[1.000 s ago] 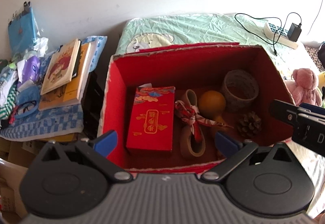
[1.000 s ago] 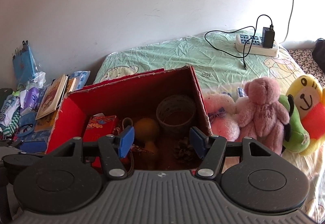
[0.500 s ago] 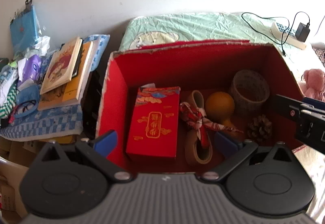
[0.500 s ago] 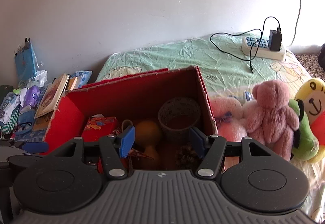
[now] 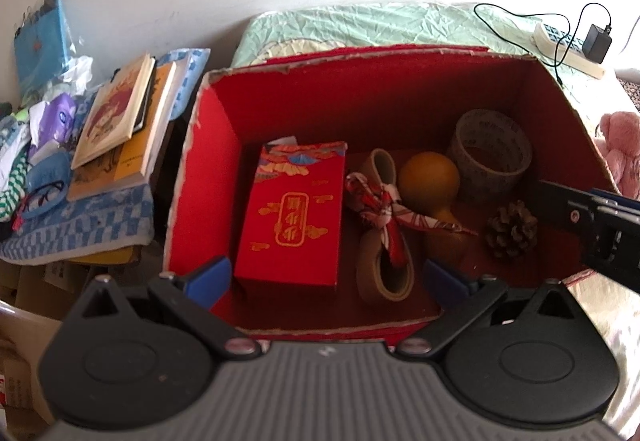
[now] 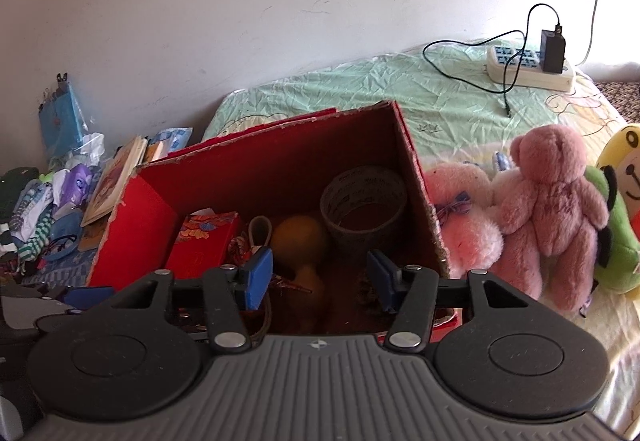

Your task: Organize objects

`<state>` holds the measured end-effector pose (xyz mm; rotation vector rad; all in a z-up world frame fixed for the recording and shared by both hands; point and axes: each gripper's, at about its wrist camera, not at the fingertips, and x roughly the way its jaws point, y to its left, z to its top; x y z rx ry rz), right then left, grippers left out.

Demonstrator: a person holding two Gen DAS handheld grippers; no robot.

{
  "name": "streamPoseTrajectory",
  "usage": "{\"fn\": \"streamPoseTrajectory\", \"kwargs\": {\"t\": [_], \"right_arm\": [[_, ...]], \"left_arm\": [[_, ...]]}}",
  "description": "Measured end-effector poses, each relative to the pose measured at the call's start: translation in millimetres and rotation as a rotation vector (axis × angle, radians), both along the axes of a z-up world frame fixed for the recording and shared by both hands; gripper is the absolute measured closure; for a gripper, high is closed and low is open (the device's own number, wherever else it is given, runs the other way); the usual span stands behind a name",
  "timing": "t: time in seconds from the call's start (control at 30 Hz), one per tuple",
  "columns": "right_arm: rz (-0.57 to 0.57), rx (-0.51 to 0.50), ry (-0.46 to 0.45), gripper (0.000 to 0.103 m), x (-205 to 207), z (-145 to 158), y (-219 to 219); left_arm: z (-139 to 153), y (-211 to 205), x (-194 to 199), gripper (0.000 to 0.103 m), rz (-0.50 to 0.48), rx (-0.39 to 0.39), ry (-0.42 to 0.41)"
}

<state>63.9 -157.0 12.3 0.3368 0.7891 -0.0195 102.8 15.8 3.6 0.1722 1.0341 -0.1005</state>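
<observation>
Both tongs hover over the near rim of the red cardboard box (image 5: pixel 208 169), holding nothing. The left gripper (image 5: pixel 326 275) gapes wide; straight ahead of it lies the red gift packet (image 5: pixel 294 217), with a tan tape roll (image 5: pixel 384 265) tied in a patterned ribbon (image 5: pixel 380 201) toward its right finger. The right gripper (image 6: pixel 318 277) stands about half spread. Ahead of it sit an orange gourd (image 6: pixel 298 241) and a wide printed tape roll (image 6: pixel 364 207); the pine cone (image 5: pixel 512 229) lies by its right finger. 2 pink plush toys (image 6: pixel 552 197) rest outside, to its right.
</observation>
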Motion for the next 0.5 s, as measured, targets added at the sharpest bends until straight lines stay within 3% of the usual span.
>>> {"fn": "streamPoseTrajectory", "kwargs": {"t": [0.23,0.5], "right_arm": [[0.019,0.001,0.017,0.049,1,-4,2],[0.006,0.028,0.055,0.059,2,-13,-3]], "left_arm": [[-2,1,-1,0.001,0.005,-0.005,0.001],[-3,2,-1,0.001,0.003,-0.003,-0.003]]}}
